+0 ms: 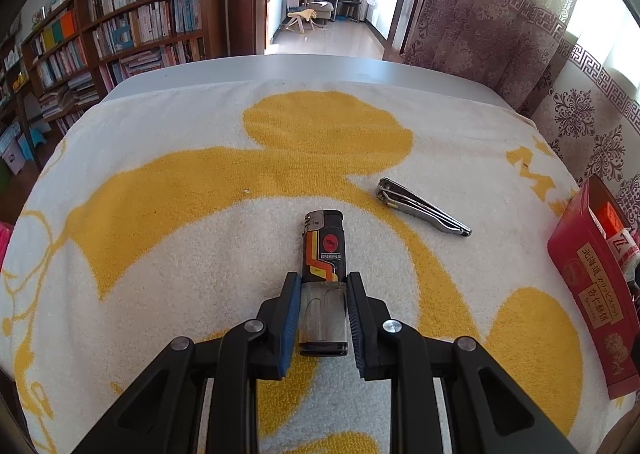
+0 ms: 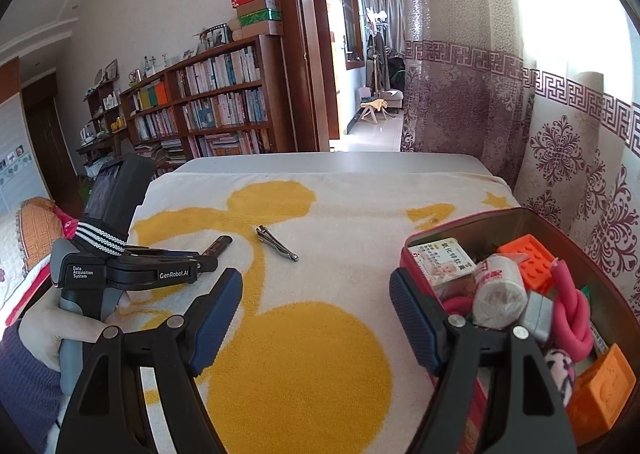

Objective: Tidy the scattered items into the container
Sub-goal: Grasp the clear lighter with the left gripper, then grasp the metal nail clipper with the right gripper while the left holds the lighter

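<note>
Lighter (image 1: 323, 286) clamped between left fingers (image 1: 291, 314), nail clipper (image 1: 420, 211) just beyond-right

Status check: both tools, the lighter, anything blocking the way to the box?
Left tool shut on lighter, still on towel. Right tool open, empty. Nail clipper loose on towel between lighter and red box; box crowded.

A white towel (image 1: 168, 262) with yellow shapes covered the grey worktop (image 1: 304, 68). Behind stood a wooden bookcase (image 2: 208, 102) full of books, boxes (image 2: 258, 10) stacked on top. Patterned purple curtains (image 1: 500, 26) hung right; a doorway showed what seemed a small stool (image 1: 301, 20).
</note>
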The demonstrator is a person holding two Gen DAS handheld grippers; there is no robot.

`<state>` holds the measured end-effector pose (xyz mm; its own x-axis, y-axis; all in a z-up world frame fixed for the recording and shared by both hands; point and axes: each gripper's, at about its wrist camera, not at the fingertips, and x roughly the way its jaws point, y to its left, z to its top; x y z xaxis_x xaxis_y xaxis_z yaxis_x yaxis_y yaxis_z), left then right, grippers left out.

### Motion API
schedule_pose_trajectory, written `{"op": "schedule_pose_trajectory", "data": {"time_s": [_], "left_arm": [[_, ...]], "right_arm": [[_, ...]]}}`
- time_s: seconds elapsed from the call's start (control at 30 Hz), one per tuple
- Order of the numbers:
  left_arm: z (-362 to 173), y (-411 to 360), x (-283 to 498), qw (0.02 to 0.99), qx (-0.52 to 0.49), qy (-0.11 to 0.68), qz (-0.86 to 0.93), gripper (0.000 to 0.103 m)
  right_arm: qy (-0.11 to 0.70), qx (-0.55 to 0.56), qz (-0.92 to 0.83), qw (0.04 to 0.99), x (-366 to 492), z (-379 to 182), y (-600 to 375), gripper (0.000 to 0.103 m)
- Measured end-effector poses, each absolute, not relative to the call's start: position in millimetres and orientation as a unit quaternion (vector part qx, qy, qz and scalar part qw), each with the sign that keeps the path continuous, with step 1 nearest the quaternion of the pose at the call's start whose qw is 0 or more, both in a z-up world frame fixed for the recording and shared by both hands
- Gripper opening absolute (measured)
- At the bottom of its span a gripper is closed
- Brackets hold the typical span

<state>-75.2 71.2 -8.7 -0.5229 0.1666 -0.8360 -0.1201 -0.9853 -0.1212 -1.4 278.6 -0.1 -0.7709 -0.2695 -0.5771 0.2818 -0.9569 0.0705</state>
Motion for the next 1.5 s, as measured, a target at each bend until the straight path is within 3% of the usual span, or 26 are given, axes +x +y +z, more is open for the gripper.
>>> {"op": "schedule_pose_trajectory", "data": {"time_s": [0.13,0.3,0.5,0.97,1.27,1.33,1.43,1.5], "left_arm": [[-9.4,67.3,-76.1,0.081,-0.483,-0.037,0.871,0.024],[-9.3,69.9,-75.5,0.075,-0.48,-0.032,0.873,0.024],[-9.9,68.4,-76.3,0.071,-0.478,-0.039,0.875,0.024],[-10.7,71.1,-77.8,0.069,-0.473,-0.024,0.878,0.024],[-13.0,67.1,-79.0,0.078,-0.462,-0.045,0.882,0.03],[-13.0,66.5,-79.5,0.084,-0.461,-0.052,0.882,0.037],[-13.3,67.1,-80.1,0.097,-0.46,-0.062,0.881,0.046],[-13.1,71.7,-79.6,0.094,-0.46,-0.049,0.882,0.047]], "right_arm": [[0.039,0.346,-0.919,0.186,-28.5,-10.3,255.1,0.079],[0.042,0.394,-0.895,0.204,-65.0,-28.7,237.2,0.06],[0.09,0.414,-0.883,0.203,-98.5,-48.6,213.9,0.053],[0.117,0.443,-0.864,0.21,-144.8,-68.6,193.2,0.051],[0.097,0.444,-0.866,0.209,-150.2,-71.0,197.3,0.05],[0.091,0.444,-0.867,0.206,-151.1,-70.6,198.9,0.047],[0.083,0.446,-0.869,0.196,-152.6,-70.7,203.2,0.034],[0.079,0.446,-0.87,0.195,-153.2,-70.9,205.1,0.022]]}}
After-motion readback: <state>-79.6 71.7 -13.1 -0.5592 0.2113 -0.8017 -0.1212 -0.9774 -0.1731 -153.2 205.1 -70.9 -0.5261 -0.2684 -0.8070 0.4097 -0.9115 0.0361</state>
